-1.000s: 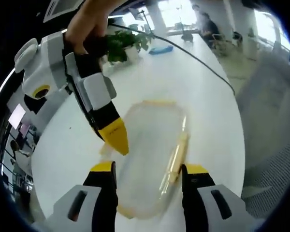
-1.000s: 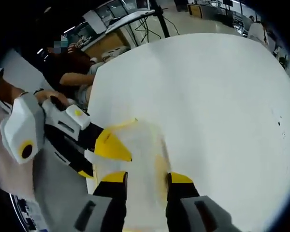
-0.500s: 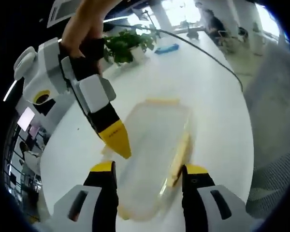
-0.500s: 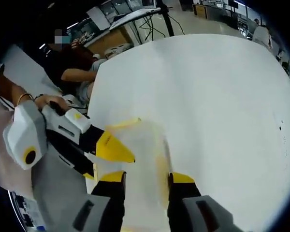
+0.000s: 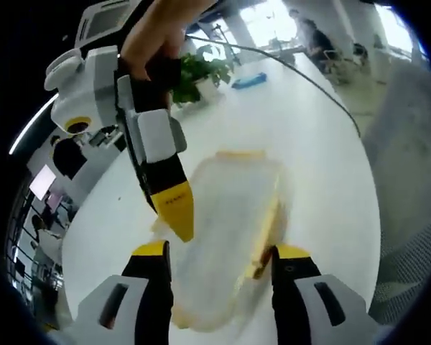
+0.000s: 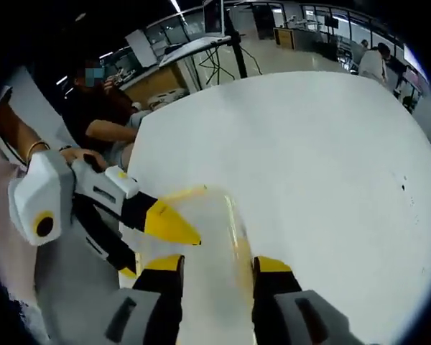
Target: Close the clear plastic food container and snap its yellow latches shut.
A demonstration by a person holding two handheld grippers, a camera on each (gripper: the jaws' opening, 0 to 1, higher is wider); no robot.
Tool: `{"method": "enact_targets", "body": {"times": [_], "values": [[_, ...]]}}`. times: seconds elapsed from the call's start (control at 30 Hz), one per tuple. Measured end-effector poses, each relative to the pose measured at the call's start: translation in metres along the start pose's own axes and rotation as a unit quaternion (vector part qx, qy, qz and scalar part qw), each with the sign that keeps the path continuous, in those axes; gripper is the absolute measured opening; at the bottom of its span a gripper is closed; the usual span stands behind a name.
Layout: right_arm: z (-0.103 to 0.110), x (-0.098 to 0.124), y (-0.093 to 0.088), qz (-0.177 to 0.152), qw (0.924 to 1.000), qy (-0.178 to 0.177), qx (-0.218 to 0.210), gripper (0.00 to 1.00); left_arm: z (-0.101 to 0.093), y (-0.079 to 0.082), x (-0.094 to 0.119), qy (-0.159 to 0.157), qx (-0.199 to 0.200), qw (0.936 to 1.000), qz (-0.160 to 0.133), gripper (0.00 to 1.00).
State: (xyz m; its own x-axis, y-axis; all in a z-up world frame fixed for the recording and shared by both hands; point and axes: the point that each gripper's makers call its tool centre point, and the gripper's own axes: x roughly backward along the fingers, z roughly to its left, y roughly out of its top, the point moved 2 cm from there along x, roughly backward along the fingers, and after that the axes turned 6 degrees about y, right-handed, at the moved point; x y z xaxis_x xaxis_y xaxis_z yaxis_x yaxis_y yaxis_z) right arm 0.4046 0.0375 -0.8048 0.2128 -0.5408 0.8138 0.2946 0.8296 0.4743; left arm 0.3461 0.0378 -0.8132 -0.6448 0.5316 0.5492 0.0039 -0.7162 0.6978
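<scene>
The clear plastic food container lies flat on the white table, and I place everything else by it. In the left gripper view my left gripper has its two yellow-tipped jaws spread wide, one on each long side of the container's near end, with the lid between them; I cannot tell whether the tips touch the plastic. A yellow latch runs along the container's side by the jaw at the picture's right, and another yellow latch crosses its far end. My right gripper comes down from the upper part of this view, held by a hand, and its yellow tip rests at the container's other long edge, just beyond my left jaw. Beyond the container stand a potted plant and a blue object, well apart from it, with a black cable trailing across the table.

In the right gripper view my right gripper also has its jaws parted, straddling the container, whose yellow edge shows along the side by the picture's right jaw. My left gripper reaches in from the side, its yellow tip over the container's edge. Past the table's far edge from the container, a seated person is visible.
</scene>
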Motion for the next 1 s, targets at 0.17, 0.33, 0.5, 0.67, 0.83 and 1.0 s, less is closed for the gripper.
{"method": "enact_targets", "body": {"times": [0.17,0.33,0.5,0.67,0.83,1.0], "values": [[0.002,0.001,0.002,-0.012,0.9996,-0.025,0.005,0.36,-0.001,0.000,0.000,-0.004,-0.008,1.0000,-0.002,0.54],[0.000,0.001,0.002,-0.014,0.9995,-0.026,0.005,0.36,0.000,0.002,0.002,-0.027,0.020,0.9994,-0.013,0.56],[0.002,0.000,0.003,-0.011,0.9997,-0.021,0.001,0.35,0.002,0.003,0.004,-0.043,0.035,0.9983,-0.018,0.56],[0.001,0.001,0.001,-0.012,0.9997,-0.022,0.000,0.35,0.002,0.003,0.003,-0.040,0.033,0.9986,-0.013,0.54],[0.004,-0.003,0.003,0.007,0.9996,-0.025,0.009,0.34,-0.002,0.007,0.006,-0.044,0.020,0.9987,-0.012,0.44],[0.003,0.000,0.000,0.012,0.9995,-0.029,0.007,0.34,-0.001,0.006,0.007,-0.046,0.027,0.9985,-0.008,0.43]]}}
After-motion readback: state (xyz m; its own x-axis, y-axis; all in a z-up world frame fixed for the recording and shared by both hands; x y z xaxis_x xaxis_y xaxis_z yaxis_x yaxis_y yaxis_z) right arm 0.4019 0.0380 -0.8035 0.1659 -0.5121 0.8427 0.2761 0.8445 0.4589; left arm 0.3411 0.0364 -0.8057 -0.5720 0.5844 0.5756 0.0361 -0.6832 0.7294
